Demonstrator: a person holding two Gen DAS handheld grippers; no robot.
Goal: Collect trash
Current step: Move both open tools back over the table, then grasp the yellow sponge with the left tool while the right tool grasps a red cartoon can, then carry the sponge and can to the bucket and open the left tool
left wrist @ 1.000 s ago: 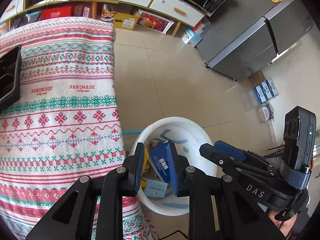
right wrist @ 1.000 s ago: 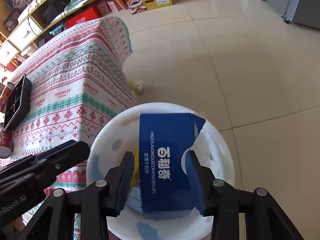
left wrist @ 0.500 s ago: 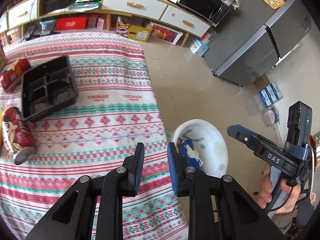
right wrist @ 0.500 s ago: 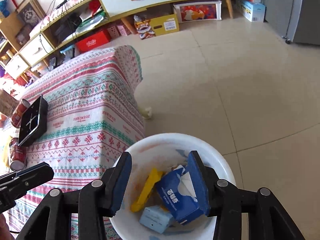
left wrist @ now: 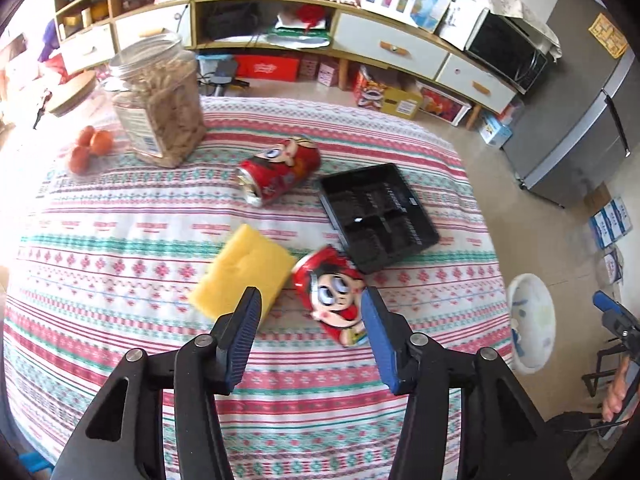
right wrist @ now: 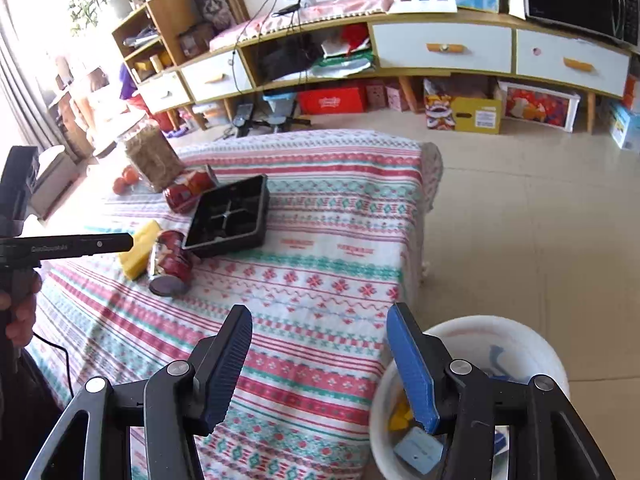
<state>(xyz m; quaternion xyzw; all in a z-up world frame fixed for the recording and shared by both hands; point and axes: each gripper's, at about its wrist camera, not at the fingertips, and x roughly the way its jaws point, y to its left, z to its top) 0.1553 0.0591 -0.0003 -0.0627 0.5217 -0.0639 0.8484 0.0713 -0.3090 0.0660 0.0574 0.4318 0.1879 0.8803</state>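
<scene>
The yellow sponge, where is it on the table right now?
The yellow sponge lies flat on the patterned tablecloth, just left of the nearer red can in the left wrist view, which lies on its side in front of the black tray.

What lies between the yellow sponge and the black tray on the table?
A red can lies on its side between the sponge and the tray, in the left wrist view.

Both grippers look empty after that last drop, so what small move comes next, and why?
Probably lower the left gripper onto the near can and close on it. Its jaws have just been opening with nothing between them, and that can lies on its side right ahead of them, against the sponge and beside the black tray. The right gripper hangs open near the bin.
</scene>
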